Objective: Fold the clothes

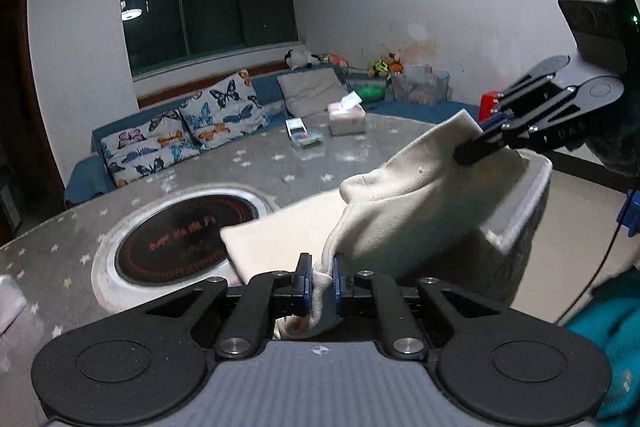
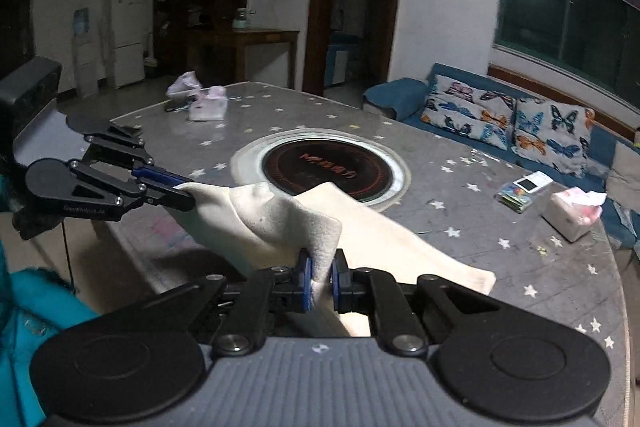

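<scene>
A cream-white garment (image 1: 420,203) hangs lifted between the two grippers, its far part trailing onto the grey star-patterned table (image 1: 180,171). My left gripper (image 1: 321,283) is shut on one edge of it at the bottom of the left wrist view. The right gripper (image 1: 476,143) is seen there at the upper right, pinching another corner. In the right wrist view my right gripper (image 2: 322,281) is shut on the garment (image 2: 276,215), and the left gripper (image 2: 182,193) clamps the cloth's other corner at the left.
A round black induction plate (image 1: 188,239) is set into the table's middle. A tissue box (image 1: 347,115), a phone (image 1: 296,127) and a small packet lie farther off. A blue sofa with butterfly pillows (image 1: 180,131) stands behind. A teal sleeve (image 2: 36,315) shows at the left.
</scene>
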Available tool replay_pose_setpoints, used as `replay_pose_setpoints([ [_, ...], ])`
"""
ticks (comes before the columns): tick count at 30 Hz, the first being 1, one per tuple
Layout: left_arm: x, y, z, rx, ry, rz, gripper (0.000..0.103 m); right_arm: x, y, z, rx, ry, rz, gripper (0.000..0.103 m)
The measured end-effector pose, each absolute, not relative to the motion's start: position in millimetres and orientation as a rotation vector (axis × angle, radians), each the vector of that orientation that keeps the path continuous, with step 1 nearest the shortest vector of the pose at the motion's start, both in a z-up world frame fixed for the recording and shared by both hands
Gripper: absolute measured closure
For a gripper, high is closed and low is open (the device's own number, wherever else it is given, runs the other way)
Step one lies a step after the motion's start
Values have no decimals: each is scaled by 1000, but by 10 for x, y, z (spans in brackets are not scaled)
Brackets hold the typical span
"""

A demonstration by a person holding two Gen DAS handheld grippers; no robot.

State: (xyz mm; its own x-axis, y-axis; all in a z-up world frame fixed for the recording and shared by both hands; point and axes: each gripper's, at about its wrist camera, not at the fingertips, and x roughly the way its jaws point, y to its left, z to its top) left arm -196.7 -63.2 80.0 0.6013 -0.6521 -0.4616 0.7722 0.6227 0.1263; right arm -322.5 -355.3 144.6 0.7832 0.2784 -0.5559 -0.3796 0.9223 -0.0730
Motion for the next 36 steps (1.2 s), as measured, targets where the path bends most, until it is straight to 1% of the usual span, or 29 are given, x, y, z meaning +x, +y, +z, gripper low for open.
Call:
replay_pose_setpoints([
  [4,-1584,-838,785,331,397,-821,92,-2952,-3671,1467,-183,567,332,94],
  [9,-1106,-1096,768,331,401,-795,92,-2403,-3866,1430,-178,586,294,94],
  [12,-806,-1253,739,330,411,-776,92,-2022,-3972,1303,-168,613,268,94],
  [16,-365,-1489,533,337,480,-717,93,-1565,-4080,1090,-146,659,243,94],
  [19,-190,-1572,351,341,529,-678,93,-1284,-4122,776,-99,719,217,93],
  [21,-134,-1601,237,345,554,-651,93,-1201,-4129,601,-84,740,182,88],
  [22,-101,-1603,197,336,576,-642,93,-1186,-4149,547,-68,749,169,88],
  [23,-79,-1597,169,330,590,-637,92,-1172,-4170,493,-52,759,156,85],
  [24,-75,-1593,152,327,596,-631,89,-1158,-4191,439,-36,768,143,80],
  [25,-80,-1590,157,322,599,-627,88,-1186,-4205,458,-25,757,134,80],
  [27,-94,-1581,190,307,604,-624,87,-1244,-4233,495,-2,737,116,75],
  [28,-104,-1578,219,299,603,-622,84,-1286,-4243,538,3,723,110,74],
  [29,-118,-1580,255,288,601,-622,72,-1330,-4233,580,6,714,117,70],
  [30,-130,-1586,288,276,601,-619,55,-1375,-4223,622,8,704,125,62],
  [31,-152,-1588,318,262,598,-615,50,-1420,-4213,664,11,695,132,57],
  [32,-180,-1586,341,251,592,-615,47,-1464,-4203,706,13,685,139,55],
  [34,-233,-1589,362,230,599,-618,39,-1511,-4159,694,34,685,156,53],
  [35,-260,-1592,367,221,602,-620,30,-1534,-4137,689,45,684,164,49],
  [36,-287,-1595,370,212,604,-622,29,-1557,-4115,683,55,684,172,49],
])
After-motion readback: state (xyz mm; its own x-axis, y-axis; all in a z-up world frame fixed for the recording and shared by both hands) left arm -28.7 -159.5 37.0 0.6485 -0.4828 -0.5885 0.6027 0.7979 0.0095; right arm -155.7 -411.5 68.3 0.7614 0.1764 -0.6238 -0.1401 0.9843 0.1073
